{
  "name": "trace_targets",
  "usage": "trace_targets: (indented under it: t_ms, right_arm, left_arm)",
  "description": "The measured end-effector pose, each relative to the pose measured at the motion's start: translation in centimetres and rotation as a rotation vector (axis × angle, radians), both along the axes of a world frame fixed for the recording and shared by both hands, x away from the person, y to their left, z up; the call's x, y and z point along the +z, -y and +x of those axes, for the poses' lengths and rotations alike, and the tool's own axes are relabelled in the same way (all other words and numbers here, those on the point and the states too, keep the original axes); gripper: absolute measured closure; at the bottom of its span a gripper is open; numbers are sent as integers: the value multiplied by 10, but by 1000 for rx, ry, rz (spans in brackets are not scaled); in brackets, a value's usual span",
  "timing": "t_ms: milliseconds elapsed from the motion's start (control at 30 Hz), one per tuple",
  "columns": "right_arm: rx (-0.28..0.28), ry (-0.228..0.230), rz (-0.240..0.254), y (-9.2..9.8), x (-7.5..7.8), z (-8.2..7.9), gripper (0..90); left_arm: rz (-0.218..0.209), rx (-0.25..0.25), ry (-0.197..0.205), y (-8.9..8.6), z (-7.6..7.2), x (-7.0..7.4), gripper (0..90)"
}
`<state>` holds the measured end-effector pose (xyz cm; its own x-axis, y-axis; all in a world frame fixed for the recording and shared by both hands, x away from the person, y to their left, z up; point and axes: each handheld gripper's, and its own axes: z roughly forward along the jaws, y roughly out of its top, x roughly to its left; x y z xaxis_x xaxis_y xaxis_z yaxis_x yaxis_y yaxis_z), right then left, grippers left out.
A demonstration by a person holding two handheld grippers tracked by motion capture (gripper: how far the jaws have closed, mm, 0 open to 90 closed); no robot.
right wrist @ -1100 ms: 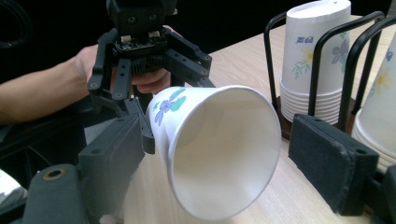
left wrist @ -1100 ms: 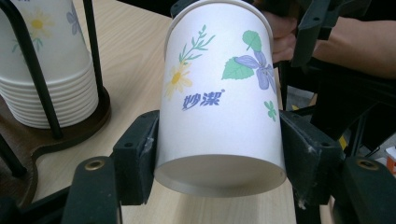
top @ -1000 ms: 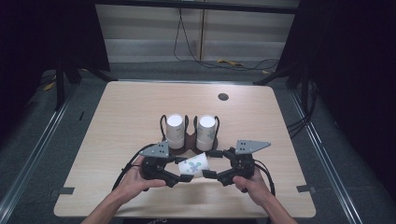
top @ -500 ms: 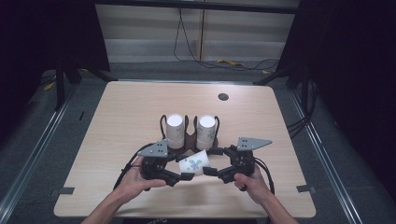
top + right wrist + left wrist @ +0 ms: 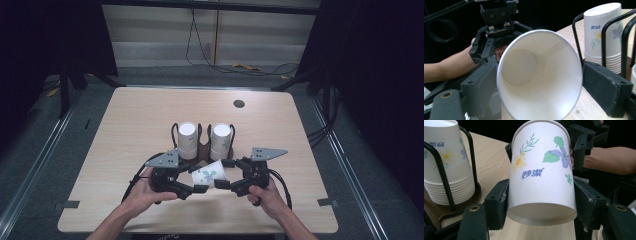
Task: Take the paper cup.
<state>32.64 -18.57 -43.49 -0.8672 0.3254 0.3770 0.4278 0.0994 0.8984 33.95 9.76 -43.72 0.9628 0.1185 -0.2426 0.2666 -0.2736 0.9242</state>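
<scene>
A paper cup (image 5: 209,174) with a flower print lies on its side in the air just above the table (image 5: 125,125), between the two grippers, near the middle of the near edge. Left gripper (image 5: 192,186) clamps the cup's bottom end; in the left gripper view both pads press the cup (image 5: 541,175) wall near its base, jaws clenched on it. Right gripper (image 5: 226,176) sits at the cup's open mouth end. Its jaws have just been opening with the cup rim between them; in the right gripper view the mouth of the cup (image 5: 539,75) stands between the pads, the right pad (image 5: 606,87) clear of the rim with a gap. Left pad side is hidden by the rim, contact there not readable. So right gripper is released, left one carries the cup.

Just behind the cup, toward the table centre, a dark wire cup holder (image 5: 202,149) stands with two stacks of upside-down cups: left stack (image 5: 187,140) and right stack (image 5: 220,140), side by side, upright. The held cup is just in front of the holder, apart from the stacks. A small dark round hole (image 5: 239,103) sits near the far right corner of the table. The person's hands (image 5: 142,192) come in from the near edge, one on each gripper.
</scene>
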Motion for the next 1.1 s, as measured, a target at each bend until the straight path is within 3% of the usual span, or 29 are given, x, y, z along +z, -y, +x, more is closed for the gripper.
trace_targets:
  t_ms: [333,600,900,1100]
  right_arm:
    - [69,-39,58,1,-2,0,199]
    - [74,-42,75,3,-2,0,235]
    - [63,-48,52,2,-3,1,251]
    - [49,-51,45,3,-3,2,252]
  left_arm:
    - [-11,-33,-1,6,-5,2,345]
    - [-13,-41,-17,6,-3,0,346]
    - [0,-35,-50,7,-1,-6,324]
    - [35,-35,-49,11,-3,-7,222]
